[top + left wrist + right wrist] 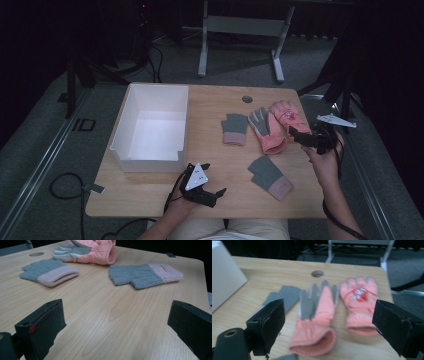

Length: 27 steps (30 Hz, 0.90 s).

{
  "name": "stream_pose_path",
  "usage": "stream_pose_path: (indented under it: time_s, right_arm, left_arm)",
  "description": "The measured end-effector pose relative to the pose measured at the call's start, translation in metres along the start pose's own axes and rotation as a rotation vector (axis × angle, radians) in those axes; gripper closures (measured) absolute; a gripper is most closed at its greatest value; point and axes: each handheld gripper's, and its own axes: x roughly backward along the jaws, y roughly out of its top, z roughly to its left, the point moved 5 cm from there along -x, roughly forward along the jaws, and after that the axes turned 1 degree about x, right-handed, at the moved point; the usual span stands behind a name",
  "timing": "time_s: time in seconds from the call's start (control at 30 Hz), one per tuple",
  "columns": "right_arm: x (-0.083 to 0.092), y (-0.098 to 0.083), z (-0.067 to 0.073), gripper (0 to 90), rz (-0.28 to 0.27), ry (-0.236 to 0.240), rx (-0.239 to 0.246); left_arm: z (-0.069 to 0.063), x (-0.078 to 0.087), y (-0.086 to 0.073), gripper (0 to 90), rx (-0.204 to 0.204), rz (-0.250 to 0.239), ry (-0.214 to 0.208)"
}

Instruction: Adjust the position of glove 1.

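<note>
1. The right gripper (306,139) is hovering at the right edge of the table (150,192), jaws spread wide and holding nothing, and is pointing at the two pink ski gloves. In the right gripper view its jaws are framing both.
2. The palm-up pink glove (315,322) is lying with its cuff toward the person, grey palm showing. The second pink glove (360,302) is lying just right of it, logo side up, cuff also near. In the high view the two are touching or overlapping along their length; which one, I cannot tell.
3. The left gripper (202,189) is resting low at the near edge of the table, jaws open and empty, looking across bare wood toward the near grey knit glove (146,275).
4. The far grey knit glove (235,129) is lying left of the pink pair; the white box (122,150) is standing empty at the far left.
5. Risk: with the pink gloves lying so close together, a wide closing bite is likely to catch both cuffs at once.
6. Risk: the padded cuff is bulky and soft; a shallow pinch on its rim may be slipping off during lifting.
7. Risk: the box is well apart from the right gripper, so carrying a glove across is inviting a drag over the grey gloves.
</note>
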Motion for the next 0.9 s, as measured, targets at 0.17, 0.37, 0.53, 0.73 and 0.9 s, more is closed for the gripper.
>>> stream_pose_path:
  time_s: [0.17,0.37,0.53,0.73,0.9]
  right_arm:
    - [-0.007,0.015,0.017,16.2,-0.023,0.023,0.049]
    - [-0.014,0.031,0.035,22.4,-0.035,0.047,0.087]
    - [-0.026,0.045,0.052,25.5,-0.032,0.076,0.113]
    - [-0.045,0.056,0.072,30.4,-0.013,0.112,0.141]
    - [-0.065,0.054,0.087,35.9,0.028,0.144,0.171]
  left_arm:
    - [0.000,0.000,0.000,0.8,0.001,0.001,0.003]
    - [0.000,0.000,0.000,0.7,-0.002,0.002,0.002]
    - [0.000,0.000,0.000,0.8,-0.003,0.000,0.001]
    - [-0.001,0.001,0.000,0.7,-0.007,-0.002,-0.003]
    - [-0.001,0.001,0.000,0.7,-0.006,-0.002,-0.004]
